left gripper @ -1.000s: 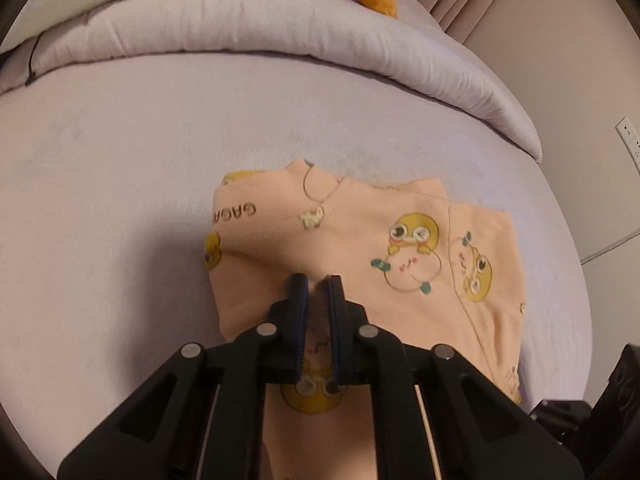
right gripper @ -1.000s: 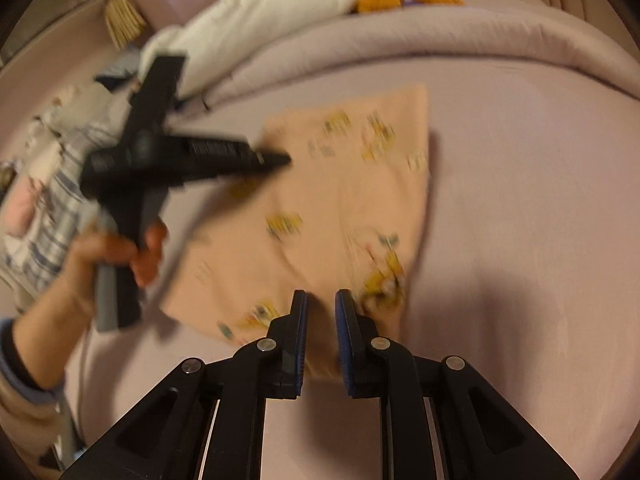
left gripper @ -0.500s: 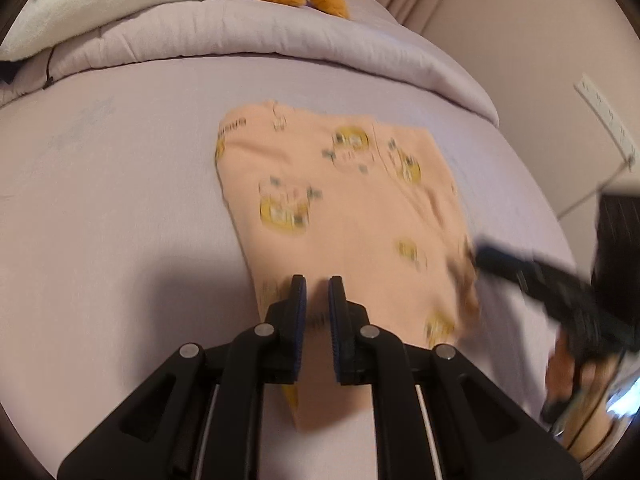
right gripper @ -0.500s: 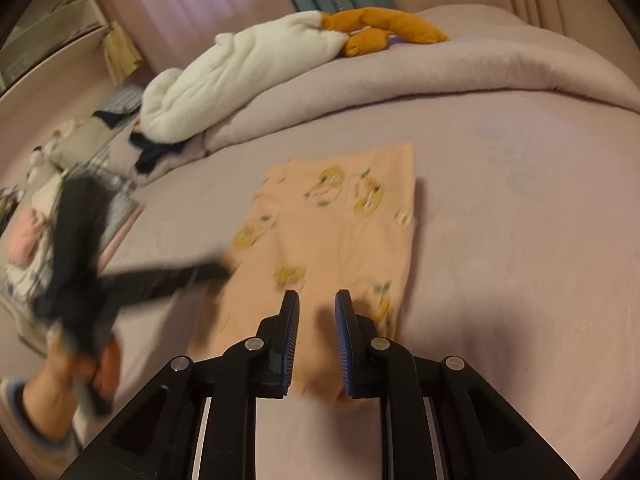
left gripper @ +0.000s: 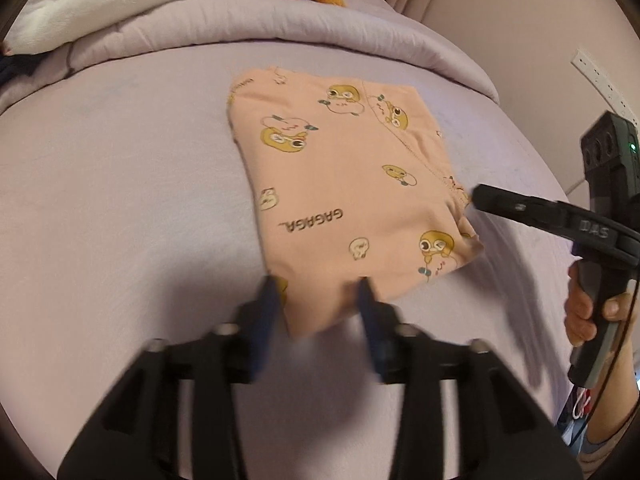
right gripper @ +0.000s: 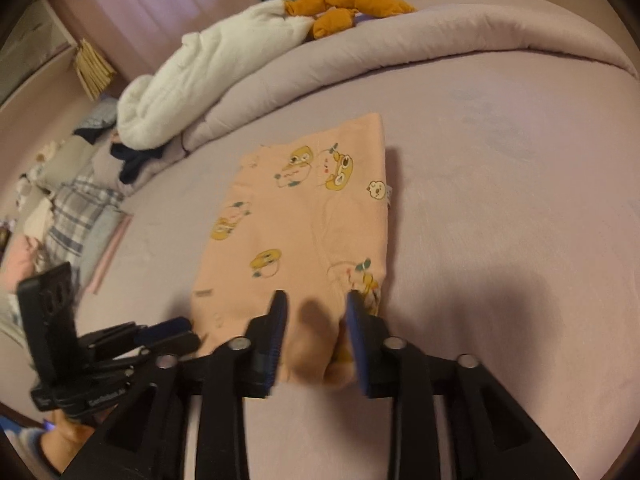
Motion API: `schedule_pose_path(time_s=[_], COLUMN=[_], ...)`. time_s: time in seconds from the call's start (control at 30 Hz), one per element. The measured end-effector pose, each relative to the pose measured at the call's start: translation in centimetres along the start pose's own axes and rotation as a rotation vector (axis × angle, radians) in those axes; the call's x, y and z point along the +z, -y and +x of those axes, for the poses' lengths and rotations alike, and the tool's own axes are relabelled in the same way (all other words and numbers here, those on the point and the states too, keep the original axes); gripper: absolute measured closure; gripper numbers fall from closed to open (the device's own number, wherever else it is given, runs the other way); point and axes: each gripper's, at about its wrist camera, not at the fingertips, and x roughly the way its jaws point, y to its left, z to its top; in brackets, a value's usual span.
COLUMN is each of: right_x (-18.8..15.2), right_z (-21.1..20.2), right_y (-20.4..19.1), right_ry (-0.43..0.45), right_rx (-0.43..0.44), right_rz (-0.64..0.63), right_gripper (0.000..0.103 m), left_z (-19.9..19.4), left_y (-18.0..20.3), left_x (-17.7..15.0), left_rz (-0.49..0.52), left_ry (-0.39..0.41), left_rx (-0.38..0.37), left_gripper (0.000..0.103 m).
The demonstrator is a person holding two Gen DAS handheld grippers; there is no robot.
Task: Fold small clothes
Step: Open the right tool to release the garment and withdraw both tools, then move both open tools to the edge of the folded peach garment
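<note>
A small peach garment [left gripper: 344, 196] printed with yellow cartoon ducks lies folded flat on the lilac bed sheet [left gripper: 120, 208]. My left gripper [left gripper: 318, 300] is open, its fingers on either side of the garment's near corner. My right gripper [right gripper: 316, 320] is open too, straddling the garment's [right gripper: 304, 216] near edge at the other side. Each gripper shows in the other's view: the right gripper [left gripper: 532, 212] at the garment's right edge, the left gripper [right gripper: 168, 332] at its lower left corner.
A rolled lilac duvet [left gripper: 280, 24] runs along the far side of the bed, with a white blanket [right gripper: 208, 76] and an orange plush toy [right gripper: 344, 8] on it. Plaid and dark clothes [right gripper: 80, 200] lie at the left. A wall socket [left gripper: 596, 76] is at the right.
Both grippers have opened from shut and now straddle the garment's near edges. The garment lies flat, folded over, with the GAGAGA print on top.
</note>
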Motion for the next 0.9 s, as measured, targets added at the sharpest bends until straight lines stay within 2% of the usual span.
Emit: schedule_pose_path(time_s=[0.03, 0.13, 0.2, 0.27, 0.37, 0.53, 0.9], right_x=[-0.2, -0.4, -0.4, -0.5, -0.6, -0.8, -0.8], right_z=[-0.4, -1.2, -1.2, -1.3, -1.4, -1.1, -0.3], right_y=[0.2, 0.2, 0.4, 0.5, 0.8, 2.3, 2.8], right_ry=[0.004, 0.015, 0.012, 0.012, 0.004, -0.025, -0.049], right_rx=[0.008, 0.025, 0.036, 0.039, 0.043, 0.063, 0.077], right_rz=[0.007, 0.031, 0.055, 0.070, 0.098, 0.160, 0.190], right_gripper=[0.062, 0.056, 0.050, 0.044, 0.035, 0.030, 0.030], left_z=[-0.3, -0.9, -1.1, -1.6, -1.6, -2.1, -0.6], left_y=[0.0, 0.1, 0.2, 0.2, 0.3, 0.0, -0.7], left_x=[-0.1, -0.4, -0.3, -0.3, 0.1, 0.3, 1.3], left_rz=[-0.007, -0.017, -0.024, -0.028, -0.033, -0.049, -0.079], left_ry=[0.008, 0.015, 0.021, 0.033, 0.049, 0.052, 0.033], left_rx=[-0.003, 0.021, 0.027, 0.036, 0.033, 0.019, 0.010], left_gripper=[0.053, 0.051, 0.047, 0.036, 0.025, 0.019, 0.019])
